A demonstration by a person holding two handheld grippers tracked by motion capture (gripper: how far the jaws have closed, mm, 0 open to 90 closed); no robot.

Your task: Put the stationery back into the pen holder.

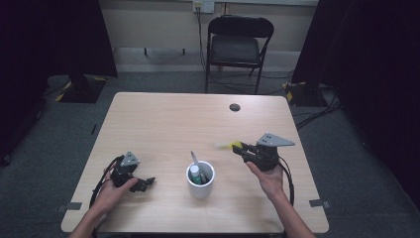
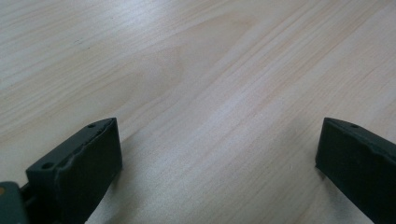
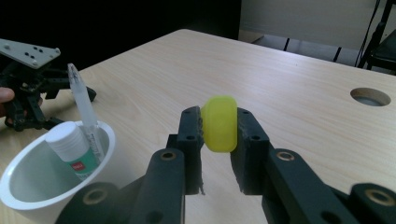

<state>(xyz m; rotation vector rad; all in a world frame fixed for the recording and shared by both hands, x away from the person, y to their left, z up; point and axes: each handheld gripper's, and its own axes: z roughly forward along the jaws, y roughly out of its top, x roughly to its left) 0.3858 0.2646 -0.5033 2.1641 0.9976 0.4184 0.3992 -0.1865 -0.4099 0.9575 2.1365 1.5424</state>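
Note:
My right gripper (image 1: 241, 149) hovers over the right half of the wooden table (image 1: 163, 124), shut on a yellow object (image 1: 232, 145) that sticks out to the left. In the right gripper view both pads of the right gripper (image 3: 219, 128) press on the yellow object (image 3: 220, 122), whose rounded end faces the camera. A white cup (image 1: 200, 186) stands at the front middle, holding a white-capped glue stick (image 3: 70, 145) and a clear pen (image 3: 85, 112). My left gripper (image 1: 145, 183) rests low at the front left. Its jaws stand wide apart over bare wood in the left gripper view (image 2: 219, 154).
A round cable hole (image 1: 235, 107) sits near the table's far edge. A black folding chair (image 1: 237, 44) stands behind the table, with cables on the grey floor. Dark curtains flank both sides.

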